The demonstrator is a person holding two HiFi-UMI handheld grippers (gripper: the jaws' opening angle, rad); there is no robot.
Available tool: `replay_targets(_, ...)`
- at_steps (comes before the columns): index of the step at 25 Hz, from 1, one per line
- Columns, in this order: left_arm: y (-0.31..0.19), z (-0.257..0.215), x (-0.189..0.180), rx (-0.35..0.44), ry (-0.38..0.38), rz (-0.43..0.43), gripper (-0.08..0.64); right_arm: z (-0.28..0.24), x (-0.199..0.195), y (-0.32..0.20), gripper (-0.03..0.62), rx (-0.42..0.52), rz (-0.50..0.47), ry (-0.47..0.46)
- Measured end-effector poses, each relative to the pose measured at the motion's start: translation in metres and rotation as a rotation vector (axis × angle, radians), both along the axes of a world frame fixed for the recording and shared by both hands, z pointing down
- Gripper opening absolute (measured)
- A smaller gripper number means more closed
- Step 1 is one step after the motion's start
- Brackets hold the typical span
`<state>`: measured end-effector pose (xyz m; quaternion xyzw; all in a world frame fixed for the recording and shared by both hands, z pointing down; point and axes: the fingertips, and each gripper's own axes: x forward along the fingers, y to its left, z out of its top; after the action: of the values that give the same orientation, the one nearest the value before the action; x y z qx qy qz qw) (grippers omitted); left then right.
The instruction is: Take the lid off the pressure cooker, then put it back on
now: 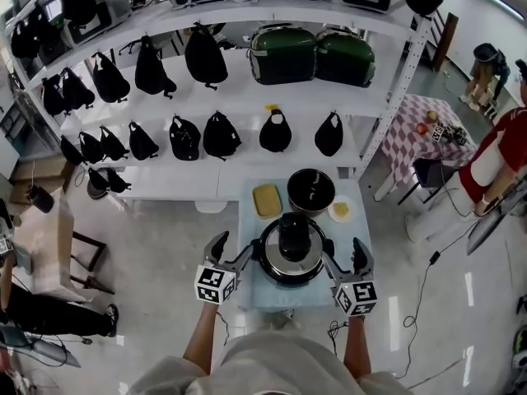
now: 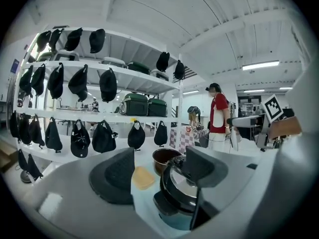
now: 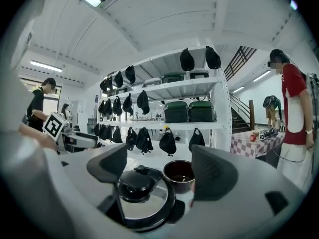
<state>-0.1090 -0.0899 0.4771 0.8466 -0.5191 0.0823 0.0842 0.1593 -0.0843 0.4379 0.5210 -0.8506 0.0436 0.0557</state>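
The lid (image 1: 293, 235) sat on the pressure cooker (image 1: 266, 262). The left gripper (image 1: 233, 250) and right gripper (image 1: 344, 257) flanked it, jaws wide apart, holding nothing.

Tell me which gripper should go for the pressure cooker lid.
Right, by a little. Both open grippers flank the pressure cooker, but the right gripper has the black handle of the lid lined up between its jaws; the left gripper sees the lid off-centre, partly behind one jaw.
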Motion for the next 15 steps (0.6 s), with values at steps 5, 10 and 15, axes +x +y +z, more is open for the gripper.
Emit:
replay_targets(5, -0.041, -0.003, 0.014, 0.003, -0.003, -0.035, 0.307, -0.002, 0.016, -0.048, 0.377, 0.002, -0.027, -0.010)
replay_targets(10, -0.064, 0.001, 0.022, -0.018, -0.007, -0.066, 0.307, 0.003, 0.024, -0.082, 0.377, -0.018, -0.059, -0.014)
replay_targets(15, -0.070, 0.013, 0.018, -0.046, -0.011, -0.077, 0.307, 0.012, 0.018, -0.099, 0.377, -0.036, -0.077, -0.022)
